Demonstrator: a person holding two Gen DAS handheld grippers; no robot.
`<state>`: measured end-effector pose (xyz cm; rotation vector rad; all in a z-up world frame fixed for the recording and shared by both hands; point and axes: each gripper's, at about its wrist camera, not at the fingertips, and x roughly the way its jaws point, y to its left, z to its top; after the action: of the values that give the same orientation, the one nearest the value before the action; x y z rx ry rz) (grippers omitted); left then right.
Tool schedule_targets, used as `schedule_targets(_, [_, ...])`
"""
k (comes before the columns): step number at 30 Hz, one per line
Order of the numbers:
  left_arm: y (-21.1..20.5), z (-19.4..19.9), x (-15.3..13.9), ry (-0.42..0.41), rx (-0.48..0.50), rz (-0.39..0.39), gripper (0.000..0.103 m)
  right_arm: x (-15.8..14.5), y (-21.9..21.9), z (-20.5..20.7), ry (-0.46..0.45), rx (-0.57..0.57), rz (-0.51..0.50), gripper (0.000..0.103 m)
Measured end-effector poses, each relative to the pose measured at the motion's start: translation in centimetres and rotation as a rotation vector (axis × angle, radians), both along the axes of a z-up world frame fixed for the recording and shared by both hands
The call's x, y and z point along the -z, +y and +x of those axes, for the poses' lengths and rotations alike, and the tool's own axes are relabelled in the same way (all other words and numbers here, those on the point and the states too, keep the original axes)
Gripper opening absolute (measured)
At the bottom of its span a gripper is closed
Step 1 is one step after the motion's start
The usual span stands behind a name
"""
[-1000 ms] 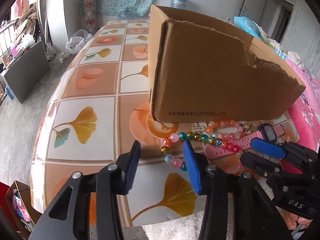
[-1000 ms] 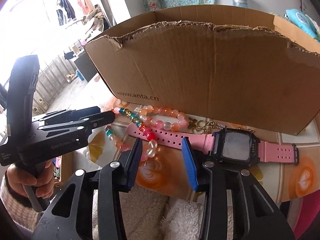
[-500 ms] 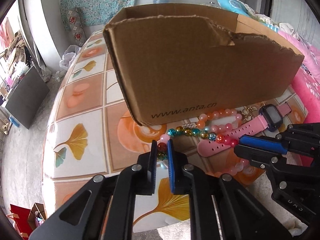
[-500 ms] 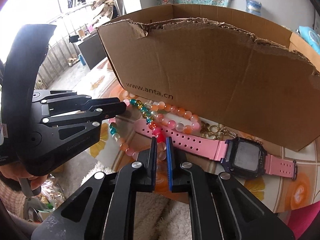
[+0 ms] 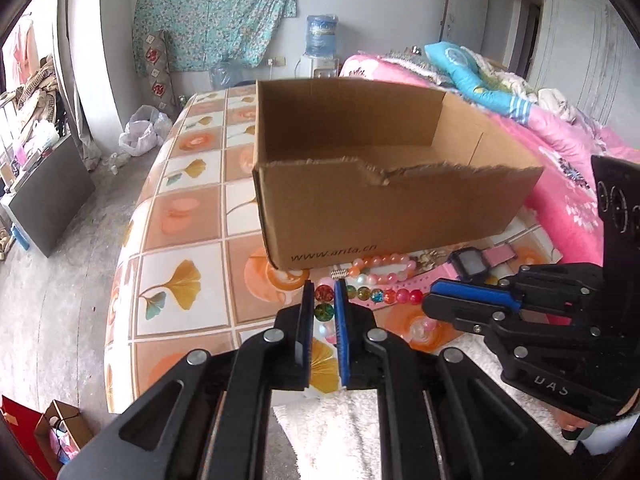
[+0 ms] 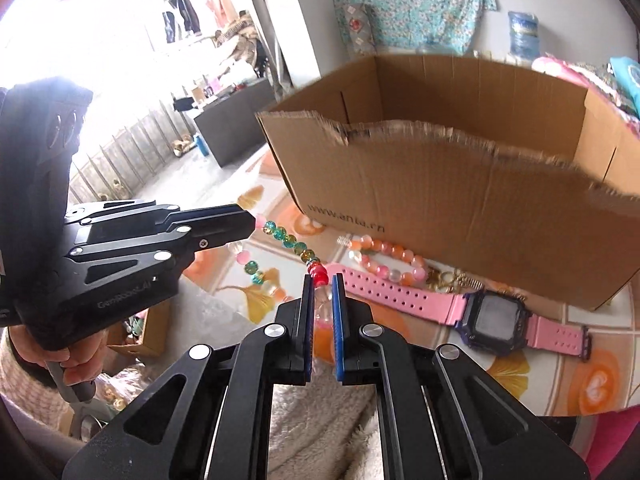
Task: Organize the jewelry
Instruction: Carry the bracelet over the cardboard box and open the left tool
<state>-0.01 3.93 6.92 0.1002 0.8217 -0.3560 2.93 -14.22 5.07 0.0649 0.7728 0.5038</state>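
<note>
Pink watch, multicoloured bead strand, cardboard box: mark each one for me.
pink watch (image 6: 495, 321), right wrist view, on its dark screen.
multicoloured bead strand (image 6: 299, 249), right wrist view, on a bead between the grippers.
cardboard box (image 5: 384, 216), left wrist view, on its front wall.

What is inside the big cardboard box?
The cardboard box is open on top. Only its bare brown inner walls show from here. Its floor is hidden behind the torn front wall, so whether anything lies inside can't be told.
</note>
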Motion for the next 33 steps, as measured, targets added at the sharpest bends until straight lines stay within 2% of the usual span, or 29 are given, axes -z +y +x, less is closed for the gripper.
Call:
schedule_targets(4, [-0.5, -0.2, -4.5, -0.1, 0.035, -0.037, 0.009, -4.3, -1.2, 0.4, -0.1, -0.042, 0.052, 0.007])
schedule_targets(7, [-1.2, 1.4, -7.9, -0.159, 0.059, -0.071, 0.009, -7.3, -2.5, 2.4, -0.159, -0.061, 0.063, 0.007])
schedule_targets(10, [-1.9, 4.3, -10.3, -0.191, 0.084, -0.079, 0.009, -9.2, -3.5, 6.1, -0.143, -0.084, 0.072, 0.007])
schedule_targets(12, [-2.9, 7.4, -10.8, -0.171, 0.095, -0.076, 0.009, -9.3, -3.9, 9.6, -0.082, -0.086, 0.067, 0.007])
schedule_targets(15, [-4.1, 12.5, -9.8, -0.072, 0.096, -0.08, 0.009, -7.6, -3.5, 15.0, 0.042, -0.074, 0.047, 0.007])
schedule_targets(20, [-7.2, 20.5, -5.7, 0.076, 0.099, 0.057, 0.009, -3.3, -3.0, 22.0, 0.268, -0.056, 0.021, 0.007])
schedule_targets(23, [-8.1, 23.2, -2.9, 0.149, 0.102, 0.132, 0.009, -1.7, -2.3, 25.4, 0.361, -0.038, -0.011, 0.007])
schedule_targets(26, [-8.4, 25.2, -1.3, 0.2, 0.096, 0.17, 0.01, 0.3, -2.0, 28.2, 0.435, -0.029, -0.008, 0.007])
schedule_targets(29, [-8.3, 26.5, -0.2, 0.24, 0.086, 0.216, 0.011, 0.5, -2.3, 29.1, 0.492, -0.012, 0.031, 0.01])
schedule_targets(33, [-7.7, 26.2, -0.7, 0.229, 0.06, 0.192, 0.025, -0.1, -2.8, 28.9, 0.476, 0.01, 0.06, 0.014])
